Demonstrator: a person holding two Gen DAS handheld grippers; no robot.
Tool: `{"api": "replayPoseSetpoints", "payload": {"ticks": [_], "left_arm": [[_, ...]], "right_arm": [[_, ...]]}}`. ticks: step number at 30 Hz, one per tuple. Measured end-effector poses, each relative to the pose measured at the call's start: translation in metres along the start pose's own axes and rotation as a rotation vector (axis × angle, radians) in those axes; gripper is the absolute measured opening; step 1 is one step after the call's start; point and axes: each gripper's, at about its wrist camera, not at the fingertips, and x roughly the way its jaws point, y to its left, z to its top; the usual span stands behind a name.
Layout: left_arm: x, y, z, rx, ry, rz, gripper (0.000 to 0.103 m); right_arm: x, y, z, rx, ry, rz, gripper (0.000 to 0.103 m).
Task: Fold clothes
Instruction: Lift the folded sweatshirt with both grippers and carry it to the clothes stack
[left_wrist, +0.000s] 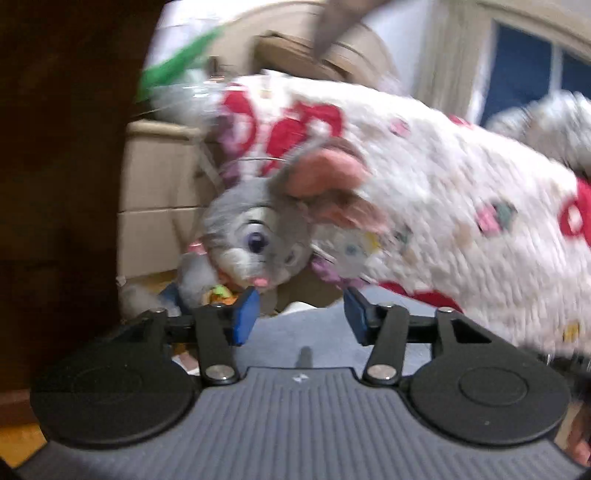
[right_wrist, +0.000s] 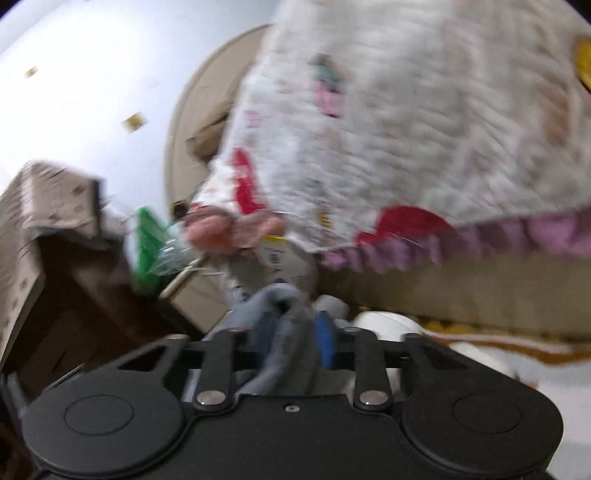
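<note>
Right gripper (right_wrist: 286, 332) pinched on bunched grey garment (right_wrist: 275, 299), lower centre; left gripper (left_wrist: 300, 314) half-open, empty. Could slip: thin bite. White quilt (right_wrist: 406, 129) upper right could snag.

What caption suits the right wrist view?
Right gripper shut on grey cloth, white patterned quilt hanging ahead.

White quilted cloth (left_wrist: 443, 184) printed in red, frilled purple; beside it grey plush toy (left_wrist: 251, 236), pink-eared, pink-nosed; below, blue gripper pads (left_wrist: 245, 314); grey garment (right_wrist: 284, 317).
</note>
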Motion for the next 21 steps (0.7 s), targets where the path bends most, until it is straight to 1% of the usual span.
{"api": "replayPoseSetpoints", "payload": {"ticks": [2,5,7,8,10,11,12,14,15,16,17,18,20,21], "left_arm": [[0.017,-0.011,-0.001,0.063,0.055,0.002,0.047],[0.039,-0.024,-0.019,0.162,0.139,0.047,0.047],[0.053,-0.032,-0.031,0.228,0.195,0.076,0.047],[0.059,-0.036,-0.037,0.255,0.217,0.090,0.047],[0.057,-0.038,-0.039,0.249,0.207,0.091,0.047],[0.057,-0.037,-0.036,0.240,0.215,0.086,0.047],[0.057,-0.036,-0.034,0.231,0.222,0.081,0.047],[0.052,-0.036,-0.029,0.222,0.223,0.083,0.047],[0.046,-0.038,-0.028,0.226,0.217,0.088,0.048],[0.038,-0.042,-0.029,0.256,0.202,0.092,0.050],[0.029,-0.047,-0.031,0.285,0.186,0.097,0.054],[0.021,-0.051,-0.033,0.308,0.175,0.103,0.061],[0.006,-0.052,-0.039,0.274,0.192,0.135,0.068],[-0.002,-0.052,-0.043,0.249,0.201,0.150,0.068]], "right_arm": [[0.002,0.022,0.001,-0.137,-0.007,-0.015,0.029],[0.019,0.052,-0.003,-0.326,0.029,-0.040,0.029],[0.039,0.061,-0.008,-0.399,0.042,-0.124,0.027],[0.047,0.059,-0.009,-0.411,0.049,-0.147,0.026],[0.060,0.051,-0.011,-0.408,0.059,-0.167,0.020],[0.063,0.046,-0.012,-0.394,0.054,-0.185,0.011],[0.067,0.041,-0.012,-0.381,0.049,-0.203,0.005],[0.062,0.028,-0.010,-0.243,0.017,-0.194,0.001],[0.058,0.026,-0.010,-0.224,0.013,-0.195,0.000],[0.054,0.028,-0.012,-0.236,0.015,-0.204,0.000],[0.050,0.029,-0.013,-0.248,0.017,-0.214,0.000],[0.047,0.030,-0.015,-0.259,0.020,-0.224,0.000],[0.039,0.033,-0.018,-0.292,0.027,-0.243,0.001],[0.037,0.036,-0.019,-0.317,0.035,-0.252,0.003]]}}
